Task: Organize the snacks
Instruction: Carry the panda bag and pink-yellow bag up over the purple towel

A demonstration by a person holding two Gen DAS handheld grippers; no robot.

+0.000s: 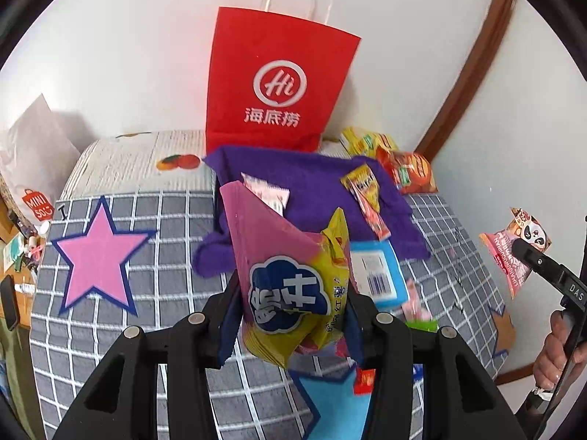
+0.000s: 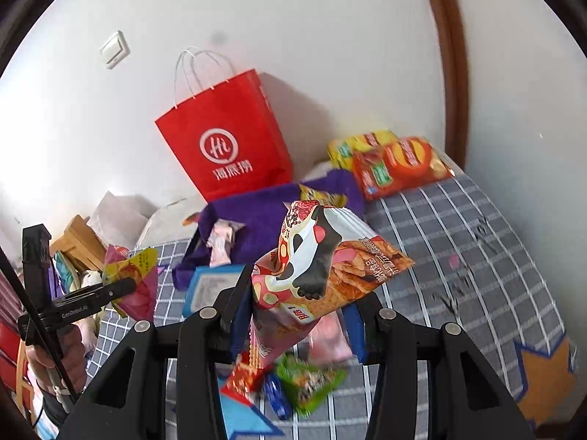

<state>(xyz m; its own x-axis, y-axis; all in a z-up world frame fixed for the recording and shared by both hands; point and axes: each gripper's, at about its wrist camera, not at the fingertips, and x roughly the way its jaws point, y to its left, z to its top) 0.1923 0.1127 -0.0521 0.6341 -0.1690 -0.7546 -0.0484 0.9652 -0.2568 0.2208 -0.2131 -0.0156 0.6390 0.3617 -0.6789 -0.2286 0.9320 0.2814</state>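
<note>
My left gripper (image 1: 291, 311) is shut on a pink and yellow snack bag (image 1: 282, 278), held up above the bed. In the right wrist view that same bag (image 2: 134, 275) shows at the left in the left gripper (image 2: 124, 288). My right gripper (image 2: 299, 311) is shut on a pink panda snack bag (image 2: 323, 267), also lifted; in the left wrist view it (image 1: 517, 249) hangs at the right edge. A red paper bag (image 1: 275, 88) (image 2: 227, 139) stands upright against the wall. Small snack packets lie on a purple towel (image 1: 315, 183) (image 2: 268, 212).
Yellow and orange chip bags (image 2: 389, 161) lie at the bed's far right by the wall. A blue packet (image 1: 378, 275) and loose small snacks (image 2: 308, 381) sit on the grey checked bedspread (image 1: 146, 311). A white shopping bag (image 1: 33, 168) and clutter stand left of the bed.
</note>
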